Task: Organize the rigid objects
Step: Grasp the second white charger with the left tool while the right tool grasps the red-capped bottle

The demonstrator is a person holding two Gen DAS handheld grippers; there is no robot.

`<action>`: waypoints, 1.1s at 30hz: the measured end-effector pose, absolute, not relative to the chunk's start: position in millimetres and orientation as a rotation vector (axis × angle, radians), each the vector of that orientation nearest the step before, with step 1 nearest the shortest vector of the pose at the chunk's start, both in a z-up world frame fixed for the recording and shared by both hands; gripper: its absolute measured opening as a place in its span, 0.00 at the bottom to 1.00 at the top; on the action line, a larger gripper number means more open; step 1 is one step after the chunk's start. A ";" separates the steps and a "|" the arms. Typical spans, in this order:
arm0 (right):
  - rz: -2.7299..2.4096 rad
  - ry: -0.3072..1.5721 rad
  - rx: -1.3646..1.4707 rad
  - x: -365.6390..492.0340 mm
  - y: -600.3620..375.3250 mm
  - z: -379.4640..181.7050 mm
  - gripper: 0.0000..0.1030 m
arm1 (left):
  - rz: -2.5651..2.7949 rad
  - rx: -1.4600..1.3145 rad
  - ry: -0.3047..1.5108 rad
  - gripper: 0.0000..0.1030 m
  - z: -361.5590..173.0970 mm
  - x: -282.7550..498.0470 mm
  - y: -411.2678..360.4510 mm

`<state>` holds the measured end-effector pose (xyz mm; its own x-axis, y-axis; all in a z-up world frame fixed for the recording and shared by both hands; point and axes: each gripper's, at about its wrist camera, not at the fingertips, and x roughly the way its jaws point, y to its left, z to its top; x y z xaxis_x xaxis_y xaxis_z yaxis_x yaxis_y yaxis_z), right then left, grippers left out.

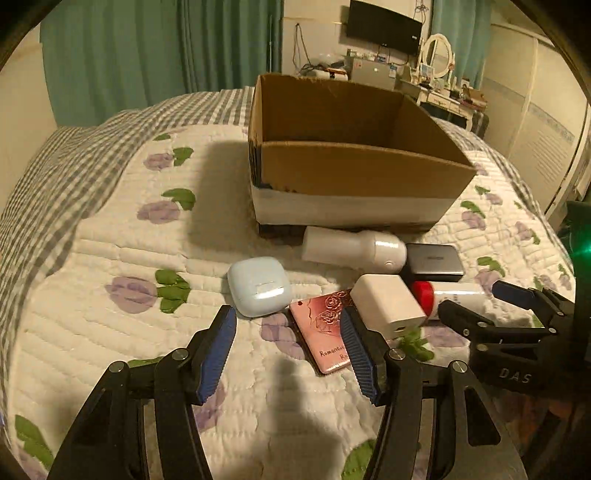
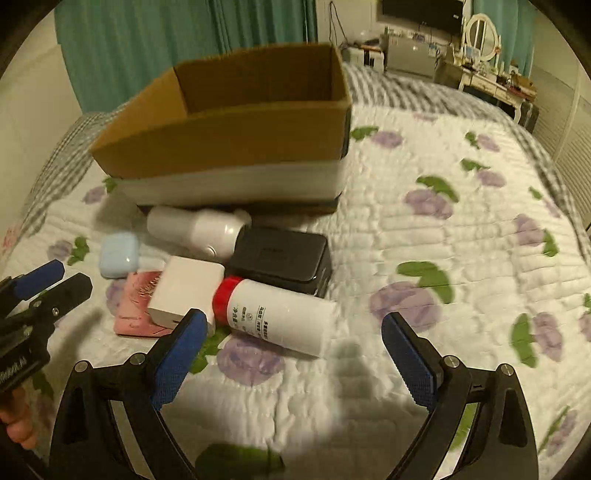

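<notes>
You are working in a home bedroom: a bed [image 1: 110,258] under a quilted coverlet printed with purple flowers fills the foreground, teal curtains [image 1: 129,48] hang behind it, and beyond its far end a wall-mounted television [image 1: 384,26] hangs above a cluttered dressing table [image 1: 443,94] with an oval mirror [image 1: 437,55]

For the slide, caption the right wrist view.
Open right gripper approaches the red-capped white bottle lying beside a cardboard box on the quilt.

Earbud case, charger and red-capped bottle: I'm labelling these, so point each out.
Earbud case [image 1: 258,286], left wrist view, lid top.
Charger [image 1: 388,304], left wrist view, top face.
Red-capped bottle [image 2: 280,315], right wrist view, white body.
</notes>
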<state>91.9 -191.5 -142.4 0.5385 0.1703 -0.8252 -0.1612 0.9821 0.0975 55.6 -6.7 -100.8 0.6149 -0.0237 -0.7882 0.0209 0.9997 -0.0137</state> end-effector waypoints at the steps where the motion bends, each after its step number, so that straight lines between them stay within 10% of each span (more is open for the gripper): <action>1: 0.196 0.989 0.011 95.0 -189.9 -146.3 0.93 | -0.011 -0.003 0.915 0.59 -104.2 58.0 -5.9; 33: 0.098 0.924 0.291 115.7 -265.2 -125.6 0.81 | -0.050 0.094 1.083 0.60 -140.1 99.3 -100.4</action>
